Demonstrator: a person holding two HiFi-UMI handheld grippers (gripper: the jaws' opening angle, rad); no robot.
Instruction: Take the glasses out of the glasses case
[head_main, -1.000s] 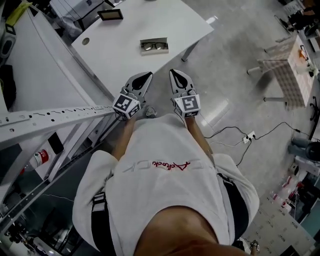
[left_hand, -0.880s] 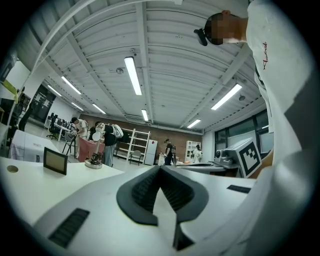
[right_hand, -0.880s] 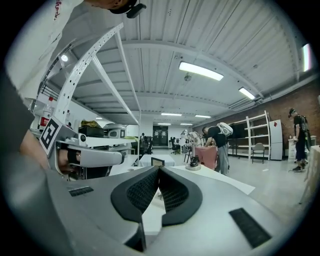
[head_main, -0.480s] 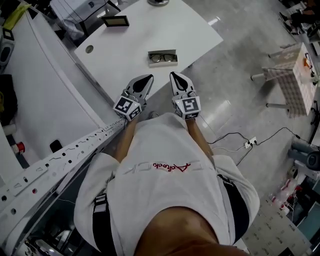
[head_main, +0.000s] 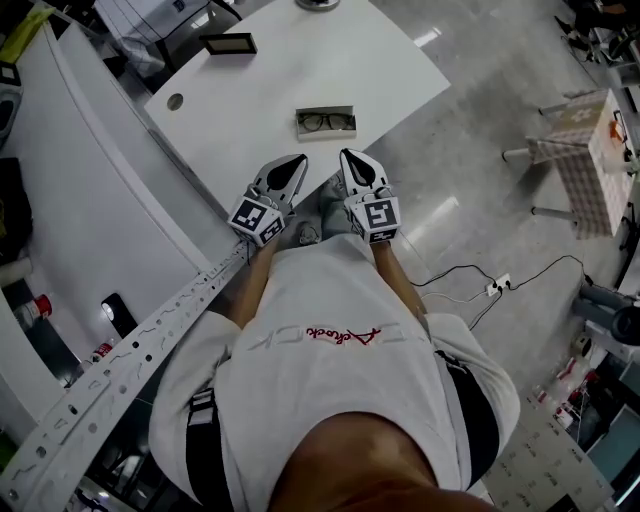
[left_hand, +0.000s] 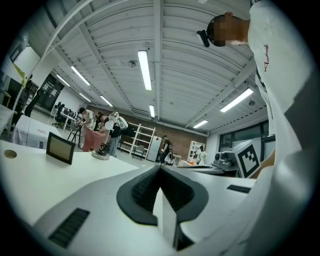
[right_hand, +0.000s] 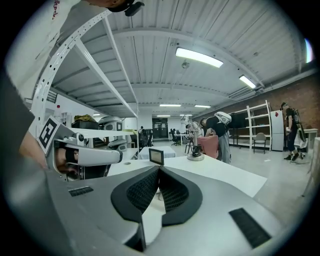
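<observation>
So on the far left there was a perforated metal rail (head_main: 130, 360) running diagonally past the person's white shirt (head_main: 330, 360); further up, a small dark-framed screen (head_main: 229, 44) stood on the white table (head_main: 250, 100); the left tool (head_main: 299, 160) was held close in front of the body by the table's near edge, and its own view showed the jaws pressed together tip to tip (left_hand: 160, 168); the glasses case (head_main: 325, 123) sat open on the table just ahead of both tools, clearly apart from them, with the dark-rimmed glasses (head_main: 326, 122) lying inside; the right tool (head_main: 346, 155) was beside the left one, jaws closed up tight as well (right_hand: 159, 169); off to the right a cable and power strip (head_main: 497, 279) lay on the grey floor.
</observation>
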